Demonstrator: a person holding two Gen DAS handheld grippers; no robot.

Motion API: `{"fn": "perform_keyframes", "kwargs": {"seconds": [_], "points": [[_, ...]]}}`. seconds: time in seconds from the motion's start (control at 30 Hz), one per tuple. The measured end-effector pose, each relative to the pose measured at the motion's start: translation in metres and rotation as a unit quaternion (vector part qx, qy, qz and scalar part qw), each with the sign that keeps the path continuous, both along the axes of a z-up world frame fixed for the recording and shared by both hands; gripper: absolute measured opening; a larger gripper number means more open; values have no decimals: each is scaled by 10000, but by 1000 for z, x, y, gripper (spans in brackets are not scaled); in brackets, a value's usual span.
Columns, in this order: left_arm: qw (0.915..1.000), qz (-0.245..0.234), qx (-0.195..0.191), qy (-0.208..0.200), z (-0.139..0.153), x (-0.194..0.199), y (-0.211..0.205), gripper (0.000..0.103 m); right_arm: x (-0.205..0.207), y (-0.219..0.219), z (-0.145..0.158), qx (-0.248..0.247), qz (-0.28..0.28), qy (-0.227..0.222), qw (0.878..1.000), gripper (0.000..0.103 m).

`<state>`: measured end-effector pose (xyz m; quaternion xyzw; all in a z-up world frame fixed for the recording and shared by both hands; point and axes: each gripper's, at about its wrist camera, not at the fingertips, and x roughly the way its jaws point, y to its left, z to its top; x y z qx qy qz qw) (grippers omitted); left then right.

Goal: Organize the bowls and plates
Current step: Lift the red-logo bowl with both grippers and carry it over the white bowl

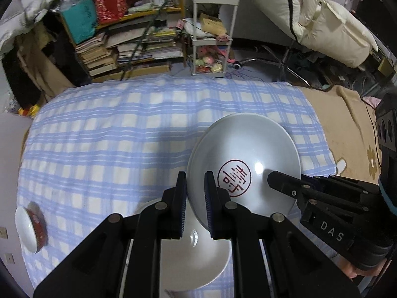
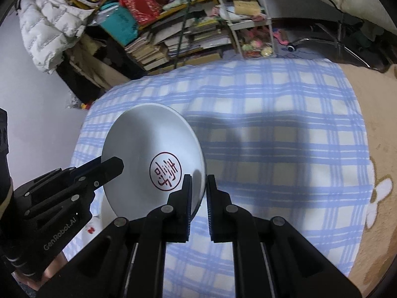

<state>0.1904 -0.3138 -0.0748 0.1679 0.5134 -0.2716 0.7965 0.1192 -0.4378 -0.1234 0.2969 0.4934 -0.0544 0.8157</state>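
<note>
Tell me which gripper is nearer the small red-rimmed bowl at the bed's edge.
Left. The left gripper is nearer the red-rimmed bowl; the right gripper holds the stamped plate's opposite rim.

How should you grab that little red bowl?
Take the red bowl by its thin rim, probably from above its open side: one finger in the white hollow, one on the red outer wall. Its round body looks too wide to pinch.
</note>
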Motion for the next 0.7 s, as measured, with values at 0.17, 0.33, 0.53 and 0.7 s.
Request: {"fn": "perform_keyframes", "kwargs": {"seconds": [0.17, 0.33, 0.53, 0.7], "points": [[9997, 199, -9, -107, 11, -3, 26, 13, 2, 24, 10, -18, 172, -111, 9998, 13], [9994, 344, 52, -93, 10, -10, 50, 13, 0, 44, 11, -3, 323, -149, 9994, 13], [9987, 500, 130, 7, -1, -18, 73, 13, -6, 69, 6, -74, 516, -78, 9986, 12], [9982, 553, 204, 52, -9, -23, 83, 13, -10, 80, -1, -83, 574, -19, 9983, 13]]}}
